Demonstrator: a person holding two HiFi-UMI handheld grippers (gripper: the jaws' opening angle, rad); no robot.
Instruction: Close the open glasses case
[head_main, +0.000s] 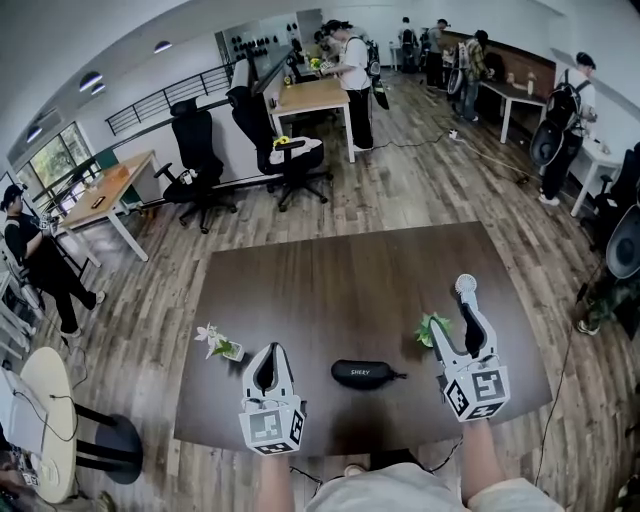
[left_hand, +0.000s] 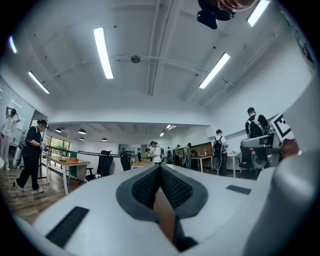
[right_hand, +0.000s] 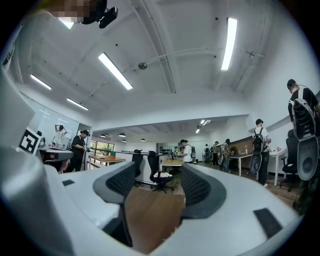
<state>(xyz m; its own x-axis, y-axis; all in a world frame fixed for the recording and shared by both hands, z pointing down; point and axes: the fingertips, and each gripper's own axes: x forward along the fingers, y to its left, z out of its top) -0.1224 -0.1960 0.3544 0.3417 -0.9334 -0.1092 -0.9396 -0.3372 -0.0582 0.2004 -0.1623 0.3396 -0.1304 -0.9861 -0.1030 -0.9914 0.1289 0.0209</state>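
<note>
The black glasses case lies on the dark brown table near its front edge, lid down, with white print on top and a small tab at its right end. My left gripper is just left of the case and lifted off the table; in the left gripper view its ribbed pads meet with nothing between them. My right gripper is raised to the right of the case; in the right gripper view its jaws stand apart and empty. Both gripper views look level across the room and do not show the case.
A small pot of white flowers stands left of my left gripper. A small green plant stands beside my right gripper. Beyond the table are office chairs, desks and several people standing.
</note>
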